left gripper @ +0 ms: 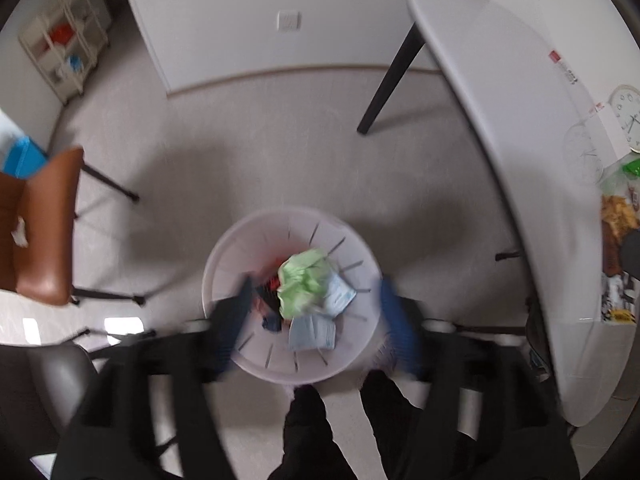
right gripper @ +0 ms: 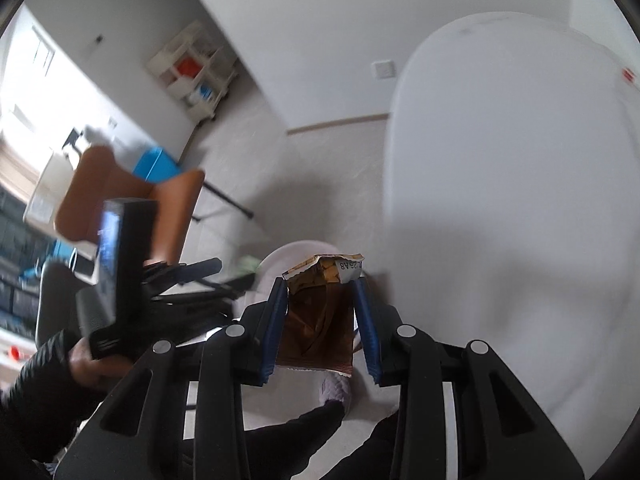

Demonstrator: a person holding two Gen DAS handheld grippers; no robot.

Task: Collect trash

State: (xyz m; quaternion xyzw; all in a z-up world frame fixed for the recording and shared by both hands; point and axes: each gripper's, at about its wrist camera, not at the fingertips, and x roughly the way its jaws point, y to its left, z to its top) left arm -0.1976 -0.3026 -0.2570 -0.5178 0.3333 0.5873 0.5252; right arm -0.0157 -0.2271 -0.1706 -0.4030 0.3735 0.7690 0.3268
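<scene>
Shelf: a cream unit against the far wall at the left, holding something red and something blue; too small to tell more.
Chair: brown seat on thin black legs, left of the bin on the pale floor.
Left gripper: points steeply down over the bin, fingers spread wide, one at each side of the rim, nothing between them. In the right wrist view it shows as a black body with a small screen, held in a dark-sleeved hand.
Bin: white, round, slotted wall, standing on the floor between the chair and the table, just ahead of the person's dark legs.
Trash in bin: a crumpled green wrapper on top, pale blue printed packets beside and below it, red and dark scraps underneath.
Table: white, rounded end, black leg, right of the bin; a clock and printed sheets lie on its far right part.
Right gripper: clenched on a brown snack packet, blue pads pressing its two sides, torn top pointing away.
Packet's place: in the air, above the floor beside the table edge, the bin rim just beyond it.
</scene>
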